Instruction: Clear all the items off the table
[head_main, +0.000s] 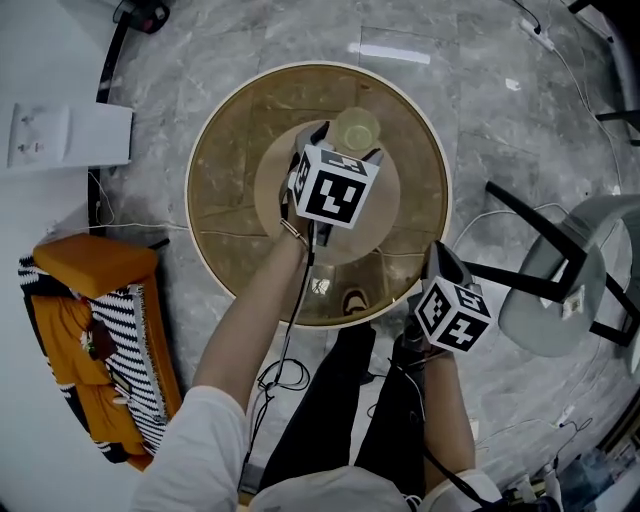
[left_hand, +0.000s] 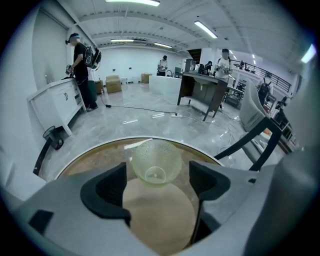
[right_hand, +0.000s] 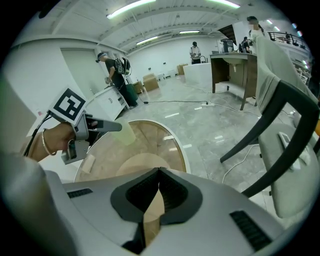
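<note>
I am holding my left tongs (left_hand: 157, 172) wide open and empty, with the upright translucent pale-green plastic cup (left_hand: 156, 162) standing just beyond their tips, centred on their gap, on the round glass desk (head_main: 230, 180), while my closed, empty right tongs (right_hand: 158, 172) are hovering farther off at its near rim.

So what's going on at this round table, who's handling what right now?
A person holds a gripper in each hand over a round glass-topped table. The left gripper points at a pale translucent cup standing upright on the table. Its jaws are wide apart, with the cup just ahead between them, not gripped. The right gripper is shut and empty, held by the table's near edge.
</note>
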